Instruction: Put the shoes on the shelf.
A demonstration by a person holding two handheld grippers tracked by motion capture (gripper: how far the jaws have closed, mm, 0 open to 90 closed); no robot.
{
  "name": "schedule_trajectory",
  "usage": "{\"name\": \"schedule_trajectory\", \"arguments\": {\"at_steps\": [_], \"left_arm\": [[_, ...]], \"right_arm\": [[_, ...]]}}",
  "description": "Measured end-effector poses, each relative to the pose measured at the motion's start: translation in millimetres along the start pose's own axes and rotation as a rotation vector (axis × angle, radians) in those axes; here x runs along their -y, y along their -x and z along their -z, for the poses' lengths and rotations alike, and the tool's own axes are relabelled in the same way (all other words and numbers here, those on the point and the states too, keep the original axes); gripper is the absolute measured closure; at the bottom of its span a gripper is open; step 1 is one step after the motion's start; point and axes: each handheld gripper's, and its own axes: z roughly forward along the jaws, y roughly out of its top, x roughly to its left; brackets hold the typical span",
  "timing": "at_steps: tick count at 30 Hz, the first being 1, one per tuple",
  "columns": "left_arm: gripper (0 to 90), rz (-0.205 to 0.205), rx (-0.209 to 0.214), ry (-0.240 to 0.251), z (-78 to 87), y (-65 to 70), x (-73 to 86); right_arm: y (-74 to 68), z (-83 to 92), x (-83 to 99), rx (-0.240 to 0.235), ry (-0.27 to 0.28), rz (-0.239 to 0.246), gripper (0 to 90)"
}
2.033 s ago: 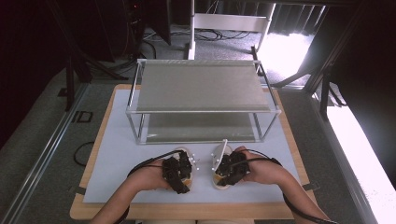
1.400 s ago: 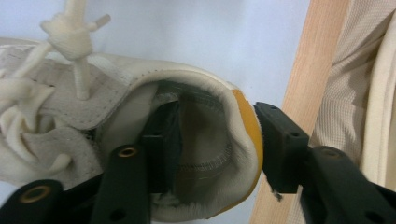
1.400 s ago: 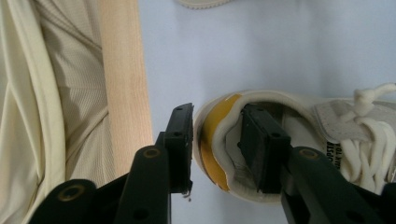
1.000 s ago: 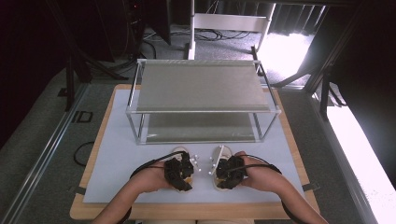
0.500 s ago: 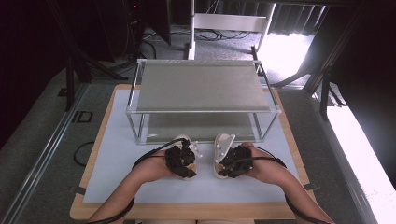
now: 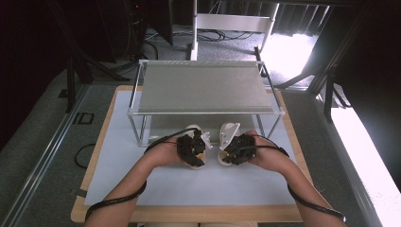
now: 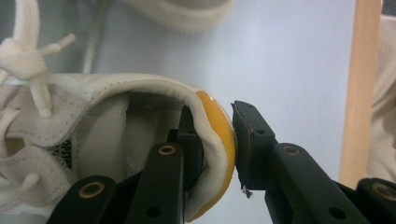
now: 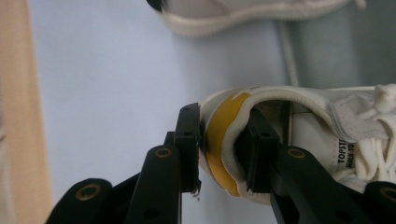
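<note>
A dark room lies around a wooden counter (image 6: 79,208) with a pale blue-white mat (image 6: 118,156) on top. In the middle of the high view stands a metal shelf rack (image 6: 203,87) with a flat grey top. Its lower space, under that top, has the toes of two shoes just reaching in at the front edge.

Both shoes are white with laces and a yellow-orange patch on the heel. The left shoe (image 7: 98,140) sits low and a little left of the middle in the high view. The right shoe (image 8: 327,135) is just beside it, a little right of the middle. They are near each other but not touching.

The left gripper (image 7: 217,140) is clamped on the heel of the left shoe, one jaw inside and one jaw outside on the yellow patch. The right gripper (image 8: 224,144) pinches the heel of the right shoe the same way.
</note>
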Motion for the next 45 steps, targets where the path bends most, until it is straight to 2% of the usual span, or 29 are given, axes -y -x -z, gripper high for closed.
{"name": "schedule_trajectory", "arguments": {"at_steps": [5, 9, 14, 15, 17, 18, 19, 20, 22, 23, 25, 26, 28, 29, 30, 31, 32, 34, 36, 37, 39, 42, 43, 45], "left_arm": [[73.8, -0.058, -0.012, 0.052, -8.5, -16.2, -5.0], [73.6, -0.063, -0.035, 0.064, -16.9, -25.7, -4.9], [72.7, -0.081, -0.024, 0.069, -24.1, -33.6, -1.3], [72.7, -0.088, -0.012, 0.082, -27.3, -36.9, -1.0], [72.7, -0.081, -0.008, 0.110, -29.6, -40.4, -2.1], [72.6, -0.084, -0.004, 0.112, -30.5, -41.5, -3.3], [72.7, -0.091, -0.019, 0.112, -32.5, -41.7, -3.8], [72.6, -0.091, -0.008, 0.115, -33.2, -42.0, -4.1], [72.5, -0.104, -0.004, 0.114, -32.9, -43.5, -3.3], [72.5, -0.104, -0.004, 0.116, -32.9, -42.9, -3.0], [71.9, -0.107, -0.015, 0.125, -33.7, -41.2, -2.3], [70.8, -0.109, -0.030, 0.130, -32.8, -41.2, -2.3], [66.7, -0.088, -0.057, 0.151, -30.4, -41.9, -3.1], [64.8, -0.053, -0.079, 0.164, -29.2, -42.1, -4.0], [60.4, 0.006, -0.092, 0.175, -27.8, -42.6, -6.1], [55.4, 0.051, -0.095, 0.172, -26.6, -43.3, -8.1], [55.2, 0.065, -0.120, 0.167, -26.2, -41.6, -9.3], [44.9, 0.063, -0.189, 0.158, -25.8, -36.5, -10.3], [39.0, 0.099, -0.223, 0.167, -23.4, -33.8, -11.0], [38.2, 0.099, -0.243, 0.185, -21.4, -30.9, -10.6], [38.2, 0.106, -0.248, 0.219, -17.1, -26.2, -9.7], [38.3, 0.117, -0.291, 0.242, -12.2, -16.9, -9.4], [38.3, 0.116, -0.296, 0.248, -10.9, -13.1, -9.1], [38.3, 0.100, -0.308, 0.247, -8.2, -4.7, -8.5]], "right_arm": [[15.8, -4.6, 0.2, 0.002, 0.046, 0.007, 71.2], [23.6, -15.1, 1.2, -0.007, 0.044, 0.017, 70.8], [31.8, -27.5, 3.2, -0.021, 0.024, 0.019, 70.7], [33.7, -30.4, 3.6, -0.025, 0.014, 0.025, 70.6], [35.3, -33.8, 1.2, -0.033, 0.031, 0.019, 70.5], [35.6, -34.7, -0.2, -0.031, 0.039, 0.021, 70.5], [36.0, -35.0, -0.8, -0.026, 0.039, 0.021, 70.4], [32.9, -36.7, -1.5, -0.024, 0.046, -0.024, 70.4], [35.0, -37.2, -0.5, -0.023, 0.045, 0.013, 70.5], [36.7, -36.6, 0.2, -0.019, 0.036, 0.055, 70.2], [34.8, -36.9, 0.8, -0.013, 0.052, 0.024, 68.3], [36.9, -36.5, 2.1, -0.017, 0.056, 0.031, 67.6], [38.2, -34.1, 3.4, -0.023, 0.075, 0.006, 64.3], [39.0, -32.2, 3.8, -0.013, 0.086, -0.010, 59.0], [39.3, -30.2, 4.4, -0.007, 0.100, -0.036, 54.0], [39.1, -28.0, 5.0, 0.010, 0.109, -0.057, 54.9], [39.0, -25.8, 6.0, 0.018, 0.114, -0.067, 55.1], [37.4, -20.4, 8.3, 0.033, 0.150, -0.093, 54.9], [35.3, -14.1, 10.8, 0.052, 0.189, -0.107, 54.6], [34.0, -10.9, 12.1, 0.066, 0.212, -0.121, 54.7], [31.8, -4.8, 15.3, 0.095, 0.254, -0.145, 54.7], [27.8, 1.2, 21.3, 0.121, 0.310, -0.199, 54.9], [26.0, 2.1, 23.4, 0.121, 0.321, -0.211, 54.8], [21.8, 2.7, 27.5, 0.155, 0.322, -0.236, 54.7]]}}
